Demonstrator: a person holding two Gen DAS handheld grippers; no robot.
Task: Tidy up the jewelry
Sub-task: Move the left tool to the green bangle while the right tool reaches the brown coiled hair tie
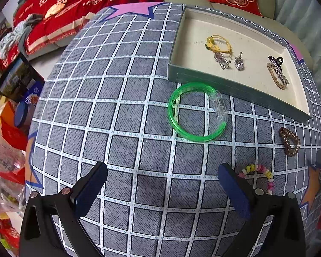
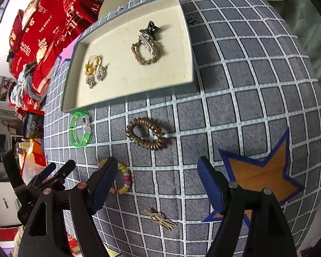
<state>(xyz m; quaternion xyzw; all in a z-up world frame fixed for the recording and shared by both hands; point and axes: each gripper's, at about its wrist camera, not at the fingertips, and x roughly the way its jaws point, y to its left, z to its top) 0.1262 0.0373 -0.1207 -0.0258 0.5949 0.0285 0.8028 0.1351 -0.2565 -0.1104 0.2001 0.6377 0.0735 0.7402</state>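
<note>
A cream-lined tray (image 1: 241, 90) (image 2: 126, 97) holds a yellow ring (image 1: 218, 42), two crystal earrings (image 1: 230, 61), a metal hair claw (image 1: 277, 66) and a brown chain bracelet (image 2: 144, 61). On the checked cloth lie a green bangle (image 1: 195, 112) (image 2: 80, 128), a brown spiral hair tie (image 1: 290, 142) (image 2: 147, 133), a pastel bead bracelet (image 1: 260, 175) (image 2: 123, 180) and a small gold hair clip (image 2: 160, 217). My left gripper (image 1: 162, 173) is open and empty, short of the bangle. My right gripper (image 2: 156, 167) is open and empty, above the cloth near the spiral tie.
The table is covered in a grey checked cloth (image 1: 117, 117) with star patches (image 2: 261, 173). Red cushions and fabrics (image 1: 75, 4) lie behind it. Boxes and bags (image 1: 8, 150) crowd the left side. The left gripper's tool (image 2: 45, 177) shows at the right wrist view's left.
</note>
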